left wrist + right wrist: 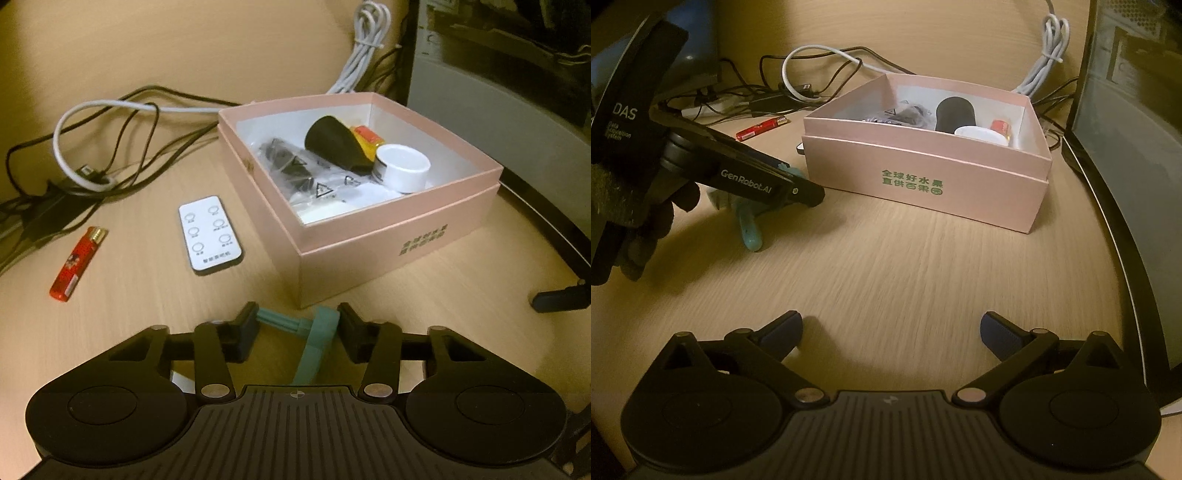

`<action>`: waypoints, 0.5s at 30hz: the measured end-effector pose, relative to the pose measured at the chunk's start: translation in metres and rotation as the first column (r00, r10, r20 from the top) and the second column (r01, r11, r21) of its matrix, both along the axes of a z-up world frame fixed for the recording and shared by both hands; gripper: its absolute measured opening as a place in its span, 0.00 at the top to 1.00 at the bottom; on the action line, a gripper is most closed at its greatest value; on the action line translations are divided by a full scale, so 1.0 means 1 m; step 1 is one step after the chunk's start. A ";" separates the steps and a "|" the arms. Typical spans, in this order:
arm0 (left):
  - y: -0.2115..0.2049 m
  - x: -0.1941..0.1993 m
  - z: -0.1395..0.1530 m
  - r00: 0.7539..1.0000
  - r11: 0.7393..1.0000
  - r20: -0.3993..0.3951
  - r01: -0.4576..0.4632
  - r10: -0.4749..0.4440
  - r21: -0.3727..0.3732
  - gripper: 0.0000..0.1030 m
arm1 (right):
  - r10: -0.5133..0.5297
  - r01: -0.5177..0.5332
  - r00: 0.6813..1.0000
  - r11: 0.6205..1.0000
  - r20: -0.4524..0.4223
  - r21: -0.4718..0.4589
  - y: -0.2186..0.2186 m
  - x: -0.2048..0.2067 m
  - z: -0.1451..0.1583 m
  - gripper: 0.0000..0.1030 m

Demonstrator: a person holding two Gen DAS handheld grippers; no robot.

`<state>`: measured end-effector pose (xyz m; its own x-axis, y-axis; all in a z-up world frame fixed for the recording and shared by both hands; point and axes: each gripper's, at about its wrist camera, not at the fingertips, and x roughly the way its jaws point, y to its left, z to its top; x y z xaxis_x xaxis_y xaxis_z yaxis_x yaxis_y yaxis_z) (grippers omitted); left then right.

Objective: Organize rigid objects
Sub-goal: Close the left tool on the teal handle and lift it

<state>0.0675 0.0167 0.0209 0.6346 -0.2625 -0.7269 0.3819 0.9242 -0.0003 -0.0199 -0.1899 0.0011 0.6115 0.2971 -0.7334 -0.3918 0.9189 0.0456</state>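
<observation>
hovering low over the wooden desk (129, 332), the left gripper (297, 323) has its jaws part closed on a teal plastic tool (319, 332), and both pads look to be touching it, one at the toothed end and one at the ring-shaped head. from the right wrist view the same teal tool (750, 229) has its handle tip down on the desk, under the left gripper (809, 192), which a gloved hand (646, 221) is holding.

over on the other side, the right gripper (890, 332) stands wide, nothing between its fingers, just bare wood below.

straight ahead sits the pink box (388, 240), open at the top, green print on its front wall (912, 181). inside it: a black rounded object (336, 146), a white round jar (402, 166), something red and yellow (369, 138) tucked behind them, and a clear bag of dark parts (295, 173).

still out on the desk, left of the box, a white remote (210, 234) lies flat, buttons up, and further left a red lighter (77, 264) lies well apart from it. behind them a tangle of black and white cables (103, 147), and a bundled white cord (365, 48) hangs behind the box. dark monitor edge (1126, 147) on the right.
</observation>
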 end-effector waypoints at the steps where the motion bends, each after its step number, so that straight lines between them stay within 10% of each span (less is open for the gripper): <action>1: 0.000 -0.001 0.000 1.000 1.000 0.003 -0.002 0.002 -0.002 0.51 | -0.005 0.005 1.000 1.000 0.000 -0.002 0.000 0.000 0.001 0.08; 15: 0.037 -0.057 0.054 0.982 0.974 0.018 -0.184 0.188 -0.131 0.51 | 0.022 -0.021 0.998 1.000 0.067 -0.014 0.013 0.011 0.025 0.16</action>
